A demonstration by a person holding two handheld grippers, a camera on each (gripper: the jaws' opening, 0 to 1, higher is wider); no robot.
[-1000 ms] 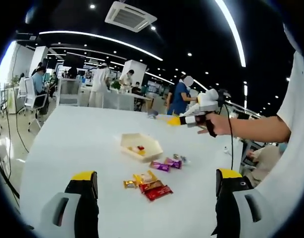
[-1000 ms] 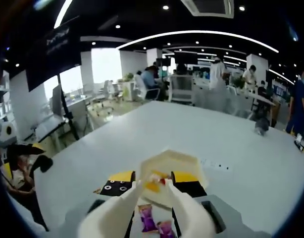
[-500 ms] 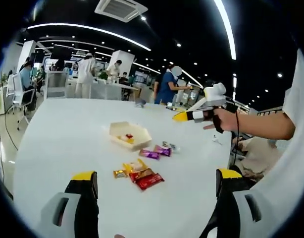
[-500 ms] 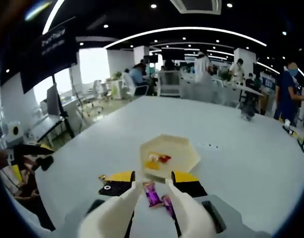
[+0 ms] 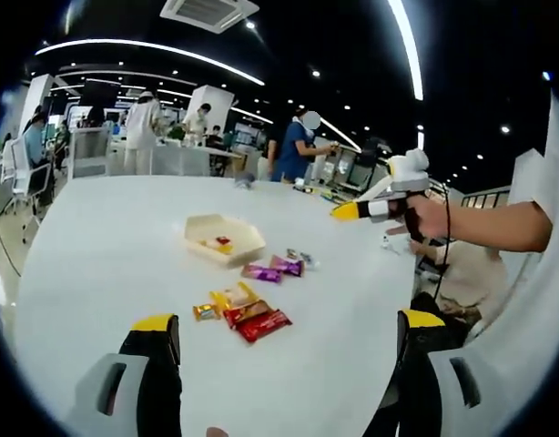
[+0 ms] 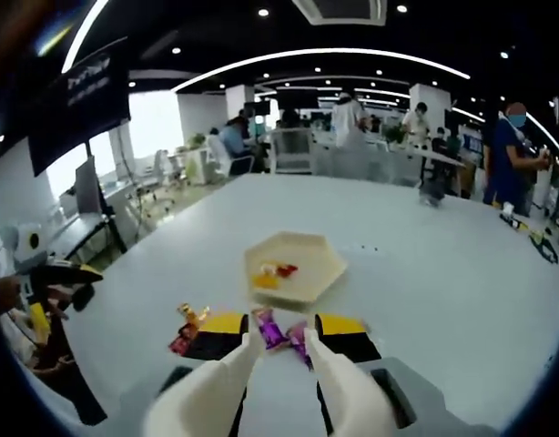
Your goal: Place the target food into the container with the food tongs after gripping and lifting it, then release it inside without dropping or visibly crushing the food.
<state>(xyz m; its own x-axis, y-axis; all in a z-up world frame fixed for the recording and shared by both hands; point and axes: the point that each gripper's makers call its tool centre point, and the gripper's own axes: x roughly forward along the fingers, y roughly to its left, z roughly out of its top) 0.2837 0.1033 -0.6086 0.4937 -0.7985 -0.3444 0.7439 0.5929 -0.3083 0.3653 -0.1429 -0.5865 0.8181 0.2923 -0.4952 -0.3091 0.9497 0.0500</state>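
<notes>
A cream hexagonal tray (image 5: 223, 238) (image 6: 293, 264) sits on the white table and holds small yellow and red pieces (image 6: 272, 273). Two purple wrapped candies (image 5: 272, 269) (image 6: 269, 328) lie in front of it. Gold and red wrapped candies (image 5: 248, 309) (image 6: 184, 328) lie nearer my left gripper (image 5: 289, 332), which stands wide open with nothing between its jaws. My right gripper (image 6: 281, 324) (image 5: 389, 196) is shut on white food tongs (image 6: 220, 387). The tong tips are slightly apart, hold nothing, and hover just short of the purple candies.
The white table (image 5: 106, 237) is broad with bare room all around the tray. A person's hand and arm (image 5: 471, 223) carry the right gripper at the table's right side. Chairs, desks and several people stand in the office behind.
The right gripper has drawn back from the tray, so the purple candies now sit at the tong tips. In the left gripper view it has shifted right. The candies and tray stay put.
</notes>
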